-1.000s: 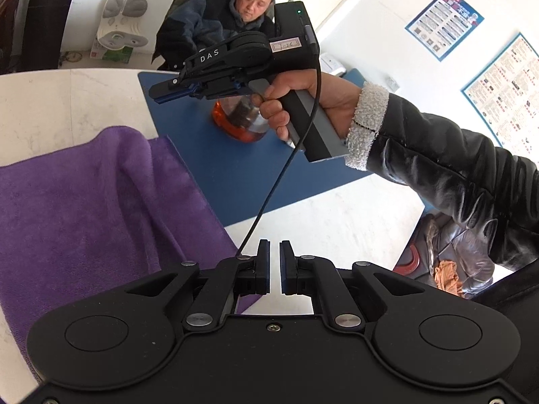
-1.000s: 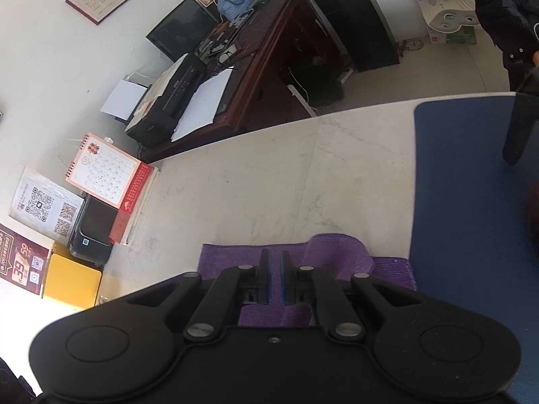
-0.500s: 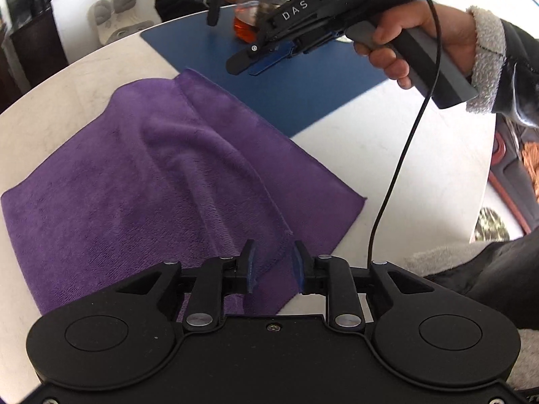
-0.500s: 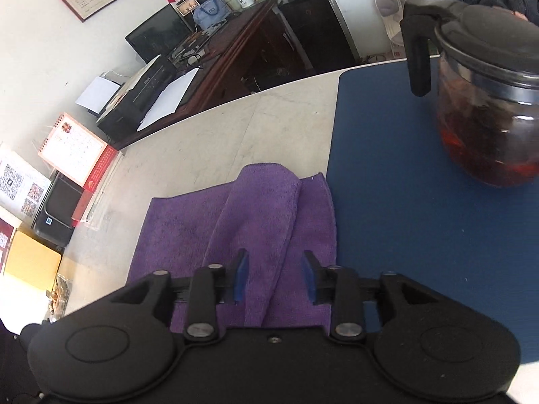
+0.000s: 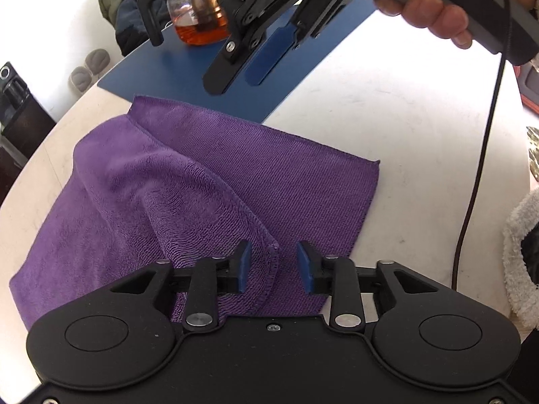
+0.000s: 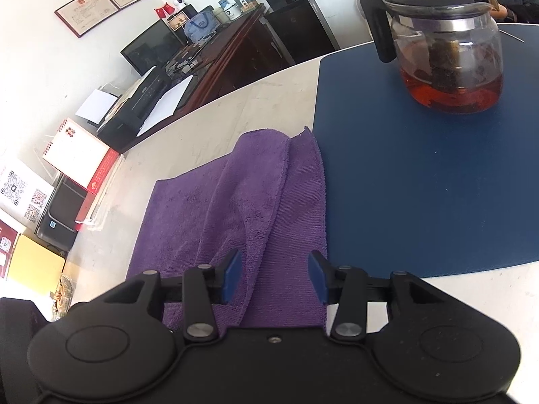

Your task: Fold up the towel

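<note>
Office room with a dark desk, monitor and framed certificates along the far wall; work takes place on a pale marble-pattern tabletop. A large blue mat covers its far right portion, and a glass teapot holding amber liquid stands on that mat, well apart from the work area.

The purple towel lies on the tabletop with its far edge touching or slightly overlapping the mat. One flap is turned over the lower layer, leaving a raised ridge and a hemmed edge running toward the near side. Judged as a first fold laid down and just let go, not yet smoothed.

Left gripper: jaws spread, holding nothing, the folded hem lying between them. Right gripper: jaws likewise spread and empty above the near end of the towel; in the left view it hangs over the mat edge, apparently clear of the cloth.

The towel's near edge is hidden behind both gripper bodies, so corner alignment cannot be confirmed. A seated person at the far side is cut off by the frame
</note>
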The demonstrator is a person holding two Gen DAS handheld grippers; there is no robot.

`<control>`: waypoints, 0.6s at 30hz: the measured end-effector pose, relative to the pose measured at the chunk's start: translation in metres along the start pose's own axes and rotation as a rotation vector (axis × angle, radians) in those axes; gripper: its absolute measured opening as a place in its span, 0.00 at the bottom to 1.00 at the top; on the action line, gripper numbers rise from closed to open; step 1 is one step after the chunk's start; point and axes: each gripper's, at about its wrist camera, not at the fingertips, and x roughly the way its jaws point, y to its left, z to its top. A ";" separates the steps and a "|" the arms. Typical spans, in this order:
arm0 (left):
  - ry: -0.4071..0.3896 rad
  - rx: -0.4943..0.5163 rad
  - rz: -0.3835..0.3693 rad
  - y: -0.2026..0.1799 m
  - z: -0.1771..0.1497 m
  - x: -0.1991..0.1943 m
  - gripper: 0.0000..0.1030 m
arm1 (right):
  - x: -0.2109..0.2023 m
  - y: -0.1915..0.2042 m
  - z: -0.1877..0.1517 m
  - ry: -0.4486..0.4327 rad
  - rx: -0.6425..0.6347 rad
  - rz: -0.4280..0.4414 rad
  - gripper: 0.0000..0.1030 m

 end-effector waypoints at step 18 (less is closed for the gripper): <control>-0.214 -0.408 -0.281 0.067 0.008 -0.066 0.03 | 0.061 -0.019 0.065 0.075 0.114 0.153 0.49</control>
